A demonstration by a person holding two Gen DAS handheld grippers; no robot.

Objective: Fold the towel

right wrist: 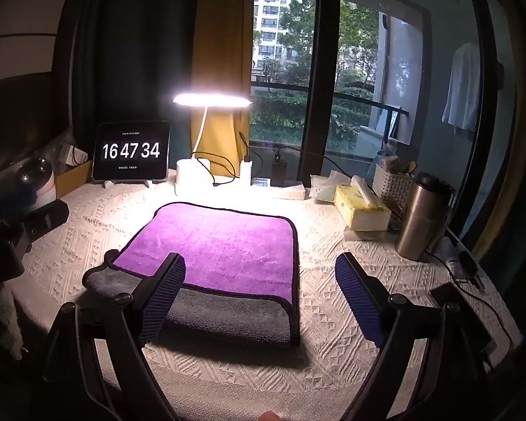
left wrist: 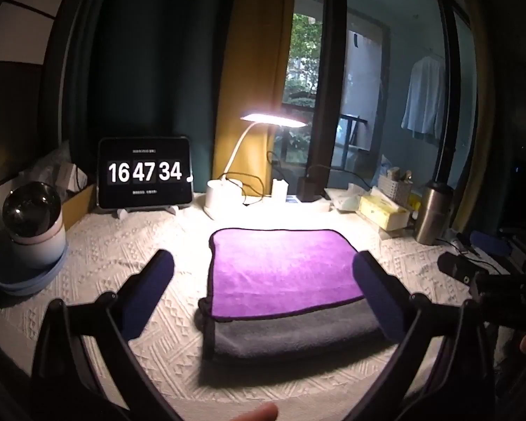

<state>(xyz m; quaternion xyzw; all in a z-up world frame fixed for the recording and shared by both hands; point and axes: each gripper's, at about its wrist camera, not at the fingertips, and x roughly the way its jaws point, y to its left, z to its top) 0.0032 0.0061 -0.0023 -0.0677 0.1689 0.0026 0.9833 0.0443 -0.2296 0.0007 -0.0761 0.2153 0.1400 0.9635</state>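
Note:
The towel [left wrist: 280,270] lies folded on the table, purple on top with a grey layer showing along its near edge. It also shows in the right wrist view [right wrist: 224,245]. My left gripper [left wrist: 263,273] is open and empty, held above the towel's near left part. My right gripper [right wrist: 259,280] is open and empty, held above the towel's near right corner. The right gripper's body shows at the right edge of the left wrist view [left wrist: 491,280], and the left gripper's body at the left edge of the right wrist view [right wrist: 17,228].
The table has a white textured cloth [right wrist: 333,315]. At the back stand a clock tablet [right wrist: 131,151], a lit desk lamp [right wrist: 207,140] with cables, a tissue box [right wrist: 361,207], a white basket [right wrist: 392,186] and a steel flask [right wrist: 420,217]. A globe device [left wrist: 35,224] stands at the left.

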